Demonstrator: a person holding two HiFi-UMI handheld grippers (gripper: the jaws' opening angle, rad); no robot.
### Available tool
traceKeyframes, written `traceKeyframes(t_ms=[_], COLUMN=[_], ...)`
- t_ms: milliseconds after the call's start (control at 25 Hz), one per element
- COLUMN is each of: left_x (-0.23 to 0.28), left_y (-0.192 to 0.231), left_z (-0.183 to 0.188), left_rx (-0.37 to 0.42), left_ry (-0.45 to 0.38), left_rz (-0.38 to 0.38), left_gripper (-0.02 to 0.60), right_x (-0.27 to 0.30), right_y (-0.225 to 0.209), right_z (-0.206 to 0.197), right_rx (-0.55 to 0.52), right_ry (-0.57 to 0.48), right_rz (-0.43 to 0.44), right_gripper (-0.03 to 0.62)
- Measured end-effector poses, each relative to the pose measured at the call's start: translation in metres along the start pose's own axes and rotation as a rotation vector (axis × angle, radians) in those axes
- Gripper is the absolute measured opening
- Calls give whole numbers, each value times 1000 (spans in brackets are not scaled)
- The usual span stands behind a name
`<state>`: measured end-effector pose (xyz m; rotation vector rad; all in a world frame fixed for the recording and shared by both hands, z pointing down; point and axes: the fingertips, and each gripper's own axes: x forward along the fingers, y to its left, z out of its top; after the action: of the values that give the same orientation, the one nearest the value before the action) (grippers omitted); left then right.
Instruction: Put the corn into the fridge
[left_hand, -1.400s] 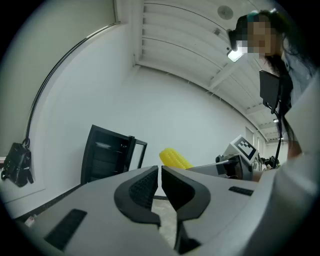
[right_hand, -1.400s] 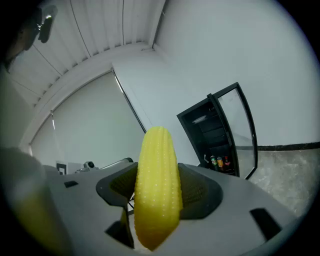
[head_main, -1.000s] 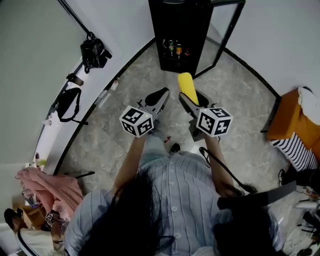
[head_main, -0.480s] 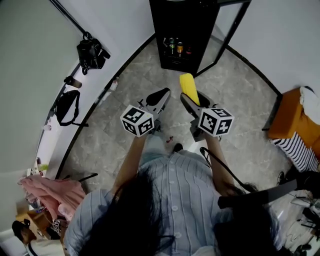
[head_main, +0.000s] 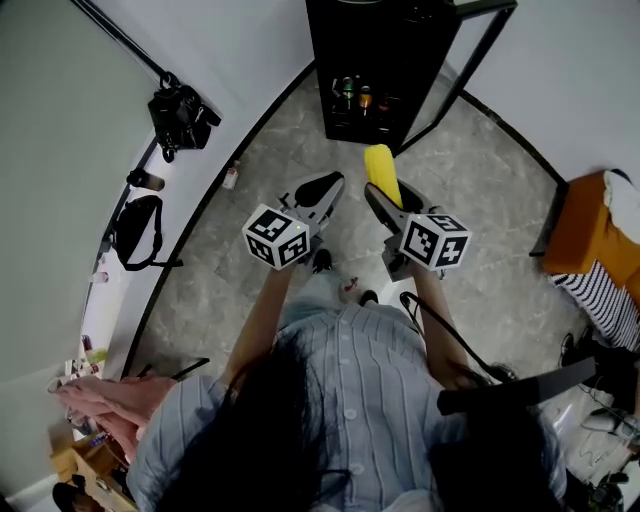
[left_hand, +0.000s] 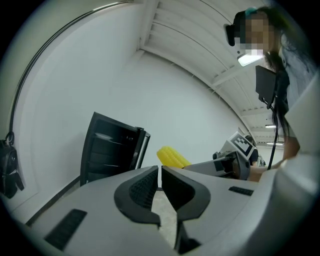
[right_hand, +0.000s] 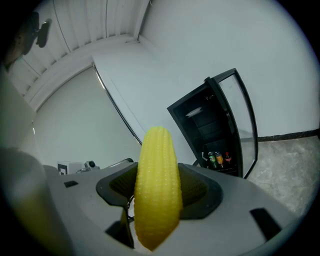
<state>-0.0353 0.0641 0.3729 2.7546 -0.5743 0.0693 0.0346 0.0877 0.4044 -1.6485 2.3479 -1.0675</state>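
Corn (right_hand: 156, 170), apparently upright, between right gripper (right_hand: 159, 192) jaws

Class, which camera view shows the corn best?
The right gripper view: the corn fills the centre, kernels plain, clamped in the right tongs. The head view shows it small, jutting past those tongs; the left gripper view shows only one end beyond the left tongs.
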Motion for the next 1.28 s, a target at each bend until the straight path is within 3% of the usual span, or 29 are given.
traceKeyframes(t_ms=[560,920,1280], left_x=[-8,-11,-26], left_y=[91,107,116], left_z=[20,21,14], left_rx=[-17,-7,-29], left_ry=[10,19,30], left_rz=[-75,-144,-154], left_gripper=[14,14,14], right_x=[80,99,106], right_y=[20,25,33], right_z=[11,12,-4], right_rx=[27,37,65], right_ry=[-15,-55,-42], right_rz=[-74,-125,-149], right_gripper=[255,255,255])
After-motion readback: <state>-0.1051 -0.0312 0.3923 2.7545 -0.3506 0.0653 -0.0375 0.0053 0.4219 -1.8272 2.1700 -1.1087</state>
